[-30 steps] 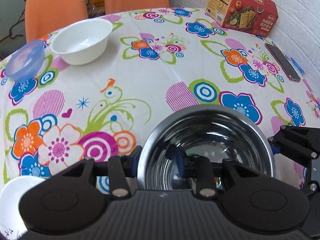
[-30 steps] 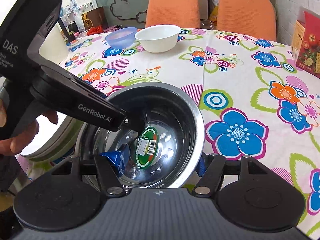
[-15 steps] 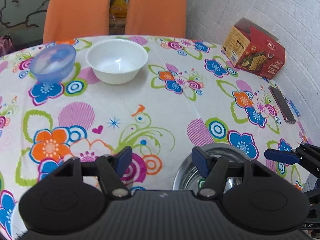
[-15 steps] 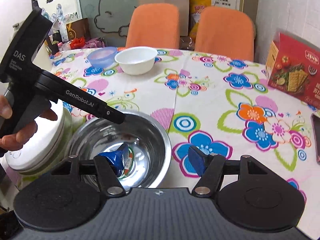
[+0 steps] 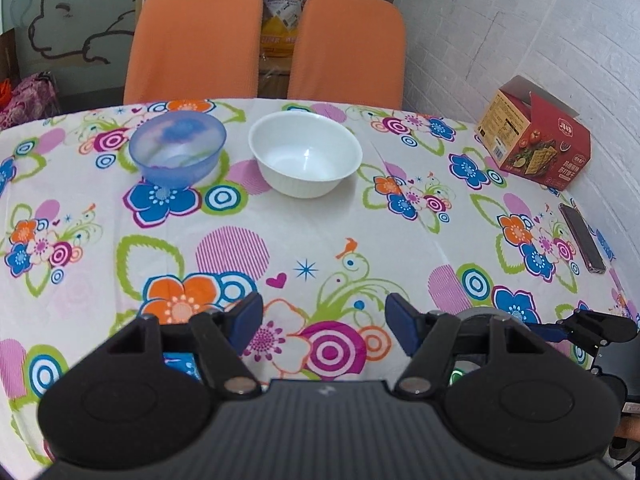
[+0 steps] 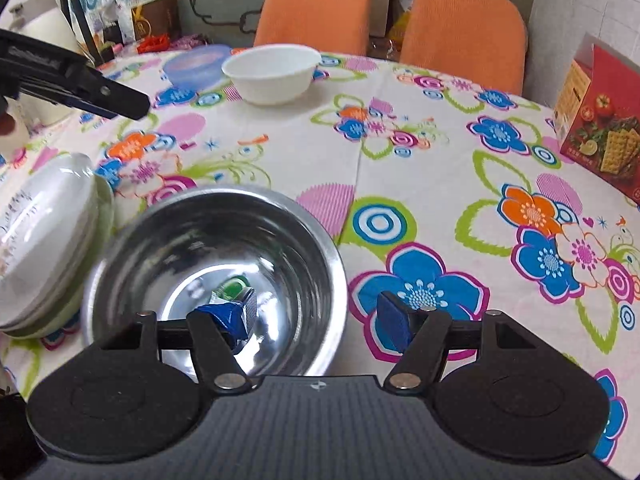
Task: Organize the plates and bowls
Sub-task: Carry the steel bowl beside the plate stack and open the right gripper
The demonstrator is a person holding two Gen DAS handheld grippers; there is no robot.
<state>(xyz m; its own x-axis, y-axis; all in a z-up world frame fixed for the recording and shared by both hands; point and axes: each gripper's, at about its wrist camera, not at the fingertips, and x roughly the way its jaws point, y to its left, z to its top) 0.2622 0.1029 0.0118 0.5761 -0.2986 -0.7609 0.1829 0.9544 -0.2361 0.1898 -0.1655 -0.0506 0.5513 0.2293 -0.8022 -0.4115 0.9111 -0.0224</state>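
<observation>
A steel bowl [image 6: 216, 248] with a green label inside stands on the flowered tablecloth. My right gripper [image 6: 310, 320] is open and straddles the bowl's right wall, one finger inside and one outside, and neither pad presses on it. My left gripper [image 5: 324, 318] is open over bare cloth with nothing between its fingers. In the left wrist view only a sliver of the steel bowl [image 5: 476, 314] shows, behind the right finger. At the far side stand a white bowl [image 5: 306, 154] and a translucent blue bowl [image 5: 178, 150], both upright, side by side.
White and pale green dishes [image 6: 44, 236] are stacked left of the steel bowl. A red cracker box [image 5: 532, 140] and a phone [image 5: 582, 238] lie at the right edge by the wall. Two orange chairs [image 5: 192, 40] stand behind the table.
My left gripper let go of the steel bowl's rim, opened wide and pulled up and away to the left. The right gripper stays astride the bowl's wall.
</observation>
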